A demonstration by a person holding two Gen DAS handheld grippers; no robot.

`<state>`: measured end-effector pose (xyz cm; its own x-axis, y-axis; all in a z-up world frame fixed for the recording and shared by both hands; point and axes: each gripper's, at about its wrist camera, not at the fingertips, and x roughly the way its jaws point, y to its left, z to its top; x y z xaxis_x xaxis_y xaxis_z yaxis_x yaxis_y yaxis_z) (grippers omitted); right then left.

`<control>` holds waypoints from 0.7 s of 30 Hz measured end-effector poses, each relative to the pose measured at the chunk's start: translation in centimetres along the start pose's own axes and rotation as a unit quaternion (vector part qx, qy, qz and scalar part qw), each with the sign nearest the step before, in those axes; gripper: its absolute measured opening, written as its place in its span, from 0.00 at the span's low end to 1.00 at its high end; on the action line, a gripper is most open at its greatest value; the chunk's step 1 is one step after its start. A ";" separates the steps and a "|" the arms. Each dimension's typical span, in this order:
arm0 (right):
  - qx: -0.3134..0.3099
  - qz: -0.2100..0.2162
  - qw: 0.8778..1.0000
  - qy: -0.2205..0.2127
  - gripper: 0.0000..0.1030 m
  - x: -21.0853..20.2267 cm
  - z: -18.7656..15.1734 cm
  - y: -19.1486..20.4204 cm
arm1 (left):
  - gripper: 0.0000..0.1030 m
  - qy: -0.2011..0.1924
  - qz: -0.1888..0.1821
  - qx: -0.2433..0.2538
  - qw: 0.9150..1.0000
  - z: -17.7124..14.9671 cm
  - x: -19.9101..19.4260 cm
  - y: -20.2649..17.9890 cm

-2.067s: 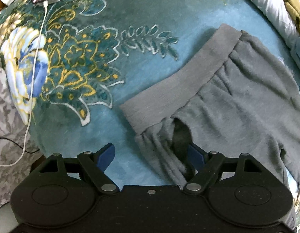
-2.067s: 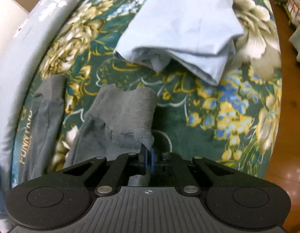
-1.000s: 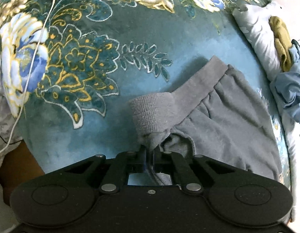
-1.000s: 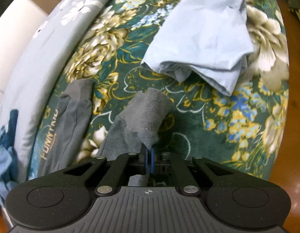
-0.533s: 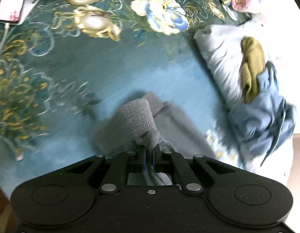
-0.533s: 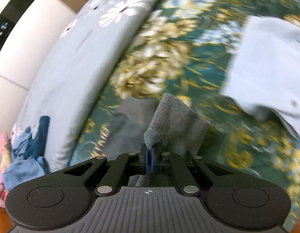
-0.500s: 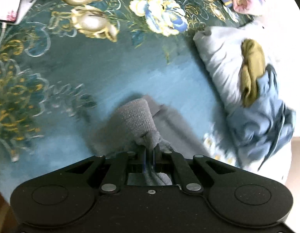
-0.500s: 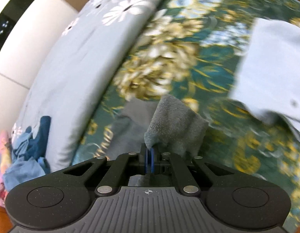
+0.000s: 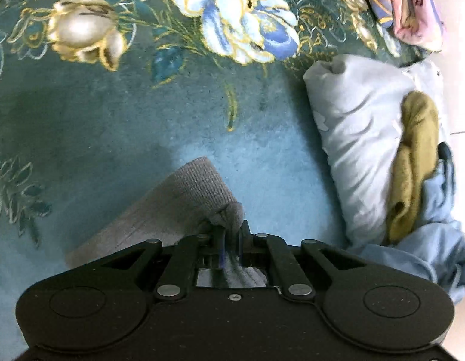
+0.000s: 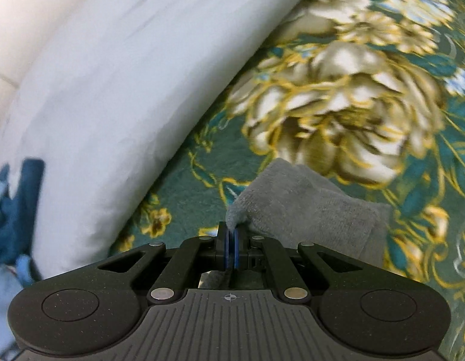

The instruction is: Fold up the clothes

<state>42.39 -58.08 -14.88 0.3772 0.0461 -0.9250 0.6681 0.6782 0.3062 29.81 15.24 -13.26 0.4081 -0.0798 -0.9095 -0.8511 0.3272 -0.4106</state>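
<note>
Grey knit garment (image 9: 187,198) folded over

The left tool (image 9: 231,234) points steeply down, its black linkage arms drawn in toward the middle. Its jaws have just been opening a little and stand with a narrow gap, a bunch of the grey garment (image 9: 184,207) caught between them, the cloth touching the fingers (image 9: 221,246). The right tool (image 10: 231,242) also points steeply down. Its blue-edged pads (image 10: 236,249) are pressed together on a thin pinch of the same grey cloth, with its linkage arms folded in close.
</note>
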 end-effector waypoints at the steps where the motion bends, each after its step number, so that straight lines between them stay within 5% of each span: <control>1: -0.006 -0.002 1.000 0.005 0.03 0.5 0.0 0.3 | 0.10 0.000 0.004 0.008 1.000 0.0 0.4 -0.2; 3: -0.015 -0.004 1.000 0.008 0.04 1.0 -0.1 0.6 | 0.20 0.003 0.002 0.028 1.000 -0.3 0.6 -0.7; 5: -0.025 0.008 1.000 0.009 0.06 0.9 -0.2 0.6 | 0.46 0.012 -0.012 0.045 0.999 -0.7 0.1 -1.0; 9: -0.041 0.055 0.998 0.005 0.21 -1.3 -0.3 0.0 | 0.53 0.025 -0.028 0.081 0.996 -1.9 -2.1 -1.2; 13: -0.042 0.087 0.994 -0.054 0.45 -5.9 -1.5 -2.5 | 0.75 -0.050 0.016 0.124 0.991 -4.5 -6.7 1.2; 15: -0.036 0.072 0.994 -0.072 0.56 -7.1 -2.4 -4.4 | 0.77 -0.065 0.045 0.121 0.990 -5.6 -7.3 3.6; 21: 0.048 0.054 0.997 -0.034 0.57 -4.6 -5.5 -9.2 | 0.77 -0.041 0.083 0.031 0.995 -7.9 -4.8 9.7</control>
<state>31.00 -60.52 -14.66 0.4896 0.0629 -0.8697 0.6790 0.5982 0.4256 16.97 11.39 -13.43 0.2913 0.0564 -0.9550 -0.8880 0.3872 -0.2480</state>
